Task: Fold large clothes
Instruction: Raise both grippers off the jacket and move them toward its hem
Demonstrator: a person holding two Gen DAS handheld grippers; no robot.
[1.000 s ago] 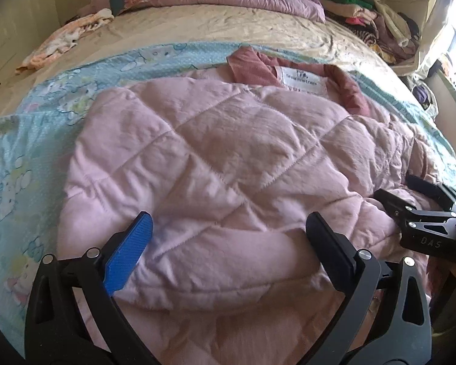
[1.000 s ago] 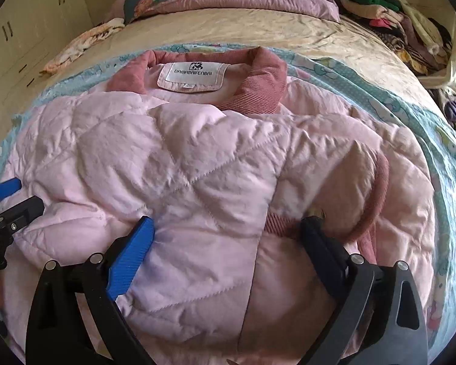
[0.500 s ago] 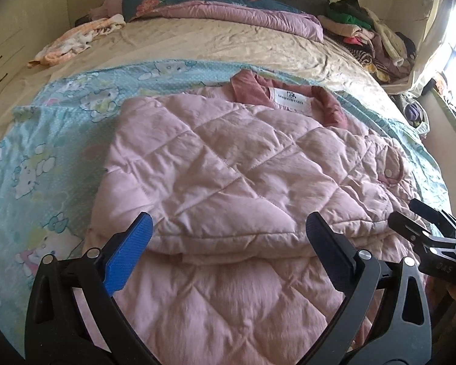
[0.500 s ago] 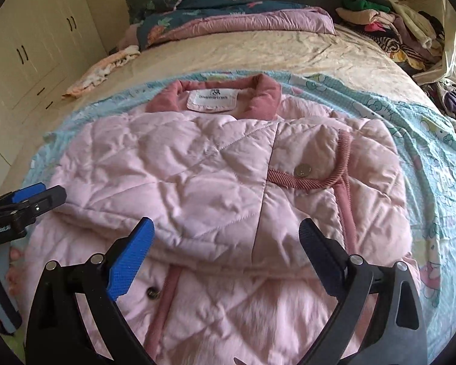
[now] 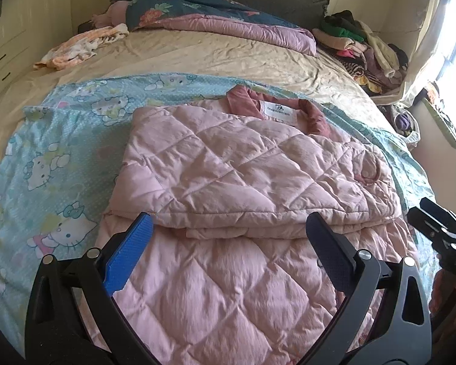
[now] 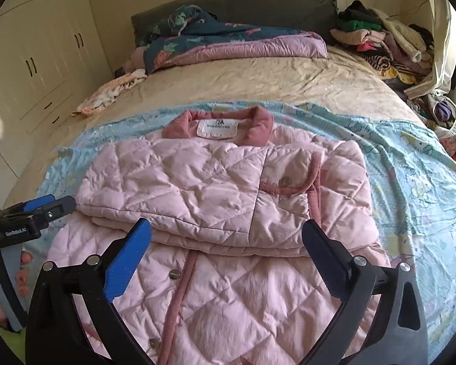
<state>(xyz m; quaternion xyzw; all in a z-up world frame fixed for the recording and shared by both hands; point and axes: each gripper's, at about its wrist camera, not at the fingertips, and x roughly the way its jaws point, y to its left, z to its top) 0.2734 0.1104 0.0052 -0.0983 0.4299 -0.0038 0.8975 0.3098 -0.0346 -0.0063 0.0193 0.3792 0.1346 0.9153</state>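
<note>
Two grippers hang over a pink quilted jacket (image 6: 215, 200) spread on a cartoon-print sheet (image 6: 410, 182), and neither has hold of anything. The left gripper (image 5: 228, 234) has its jaws wide apart, with the jacket's folded-over edge lying just ahead of and between them. The right gripper (image 6: 226, 237) is spread equally wide above the same fold, the collar (image 6: 258, 124) well beyond its jaws.
</note>
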